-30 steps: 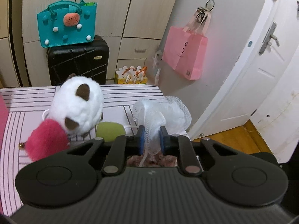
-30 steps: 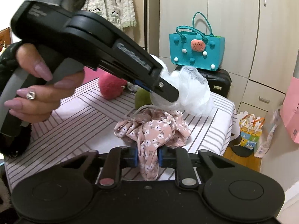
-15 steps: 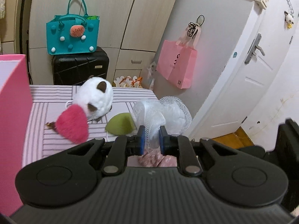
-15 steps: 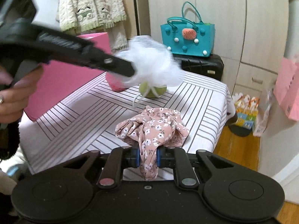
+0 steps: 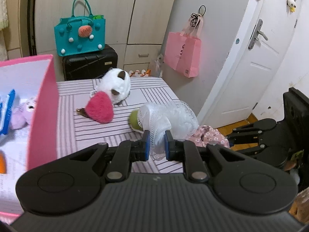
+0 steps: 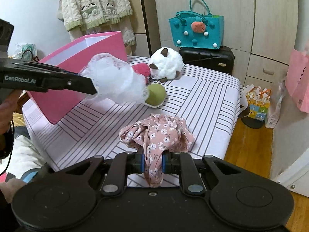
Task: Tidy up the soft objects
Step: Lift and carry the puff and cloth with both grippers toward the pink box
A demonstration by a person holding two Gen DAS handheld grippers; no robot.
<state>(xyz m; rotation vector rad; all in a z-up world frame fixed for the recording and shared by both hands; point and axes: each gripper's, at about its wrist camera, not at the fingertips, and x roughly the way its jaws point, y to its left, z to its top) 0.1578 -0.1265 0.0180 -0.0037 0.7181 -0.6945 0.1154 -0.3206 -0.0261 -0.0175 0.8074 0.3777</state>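
My left gripper (image 5: 156,145) is shut on a white mesh bath puff (image 5: 170,118) and holds it above the striped table (image 5: 81,133). In the right wrist view the puff (image 6: 115,81) hangs beside the open pink box (image 6: 77,61). My right gripper (image 6: 152,163) is shut on a pink floral cloth (image 6: 158,133), lifted over the table's near edge. A white plush (image 6: 167,63), a red plush (image 5: 100,109) and a green soft ball (image 6: 156,94) lie on the table. The box (image 5: 45,104) holds a lilac plush (image 5: 23,112).
A teal tote (image 6: 197,31) sits on a black suitcase (image 6: 208,60) behind the table. A pink paper bag (image 5: 182,56) hangs on the wall by the white door (image 5: 256,61). A small gift bag (image 6: 257,102) stands on the wooden floor at right.
My left gripper has carried the puff up and left toward the pink box, whose inside now shows. My right gripper has lifted the floral cloth a little and drawn back.
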